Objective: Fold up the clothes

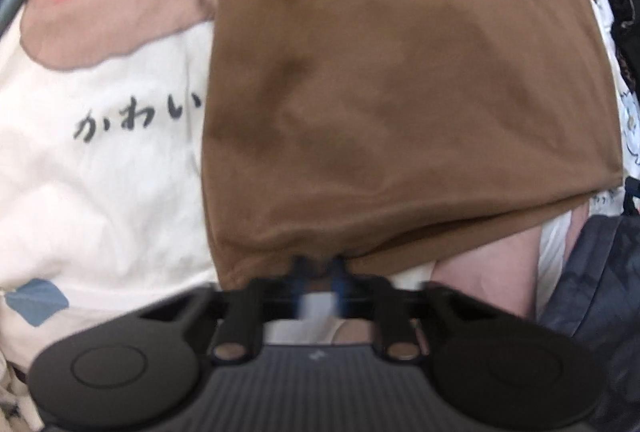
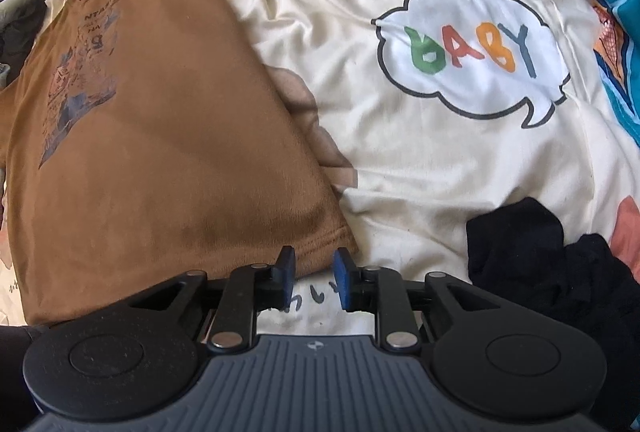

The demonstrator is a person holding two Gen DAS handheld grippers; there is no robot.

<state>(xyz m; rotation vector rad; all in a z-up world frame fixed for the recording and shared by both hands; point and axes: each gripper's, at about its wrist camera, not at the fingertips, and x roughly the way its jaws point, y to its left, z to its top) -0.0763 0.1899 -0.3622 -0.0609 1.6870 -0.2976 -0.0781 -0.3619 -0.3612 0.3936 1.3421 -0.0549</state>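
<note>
the brown t-shirt (image 2: 152, 136) lies folded on the cream printed bedsheet (image 2: 420, 160), filling the left of the right wrist view. the left gripper (image 1: 318, 266) is clamped on its hem while the right gripper (image 2: 314, 278) stands parted and empty beside the lower hem corner. pulling from one side only could drag the fold askew.

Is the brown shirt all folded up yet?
Partly. The brown T-shirt already lies narrowed into a long strip on the cream cartoon blanket. The left gripper is shut on its hem; the right gripper is open at the hem's corner. It still needs folding end to end, and the black garment looks unfolded.
</note>
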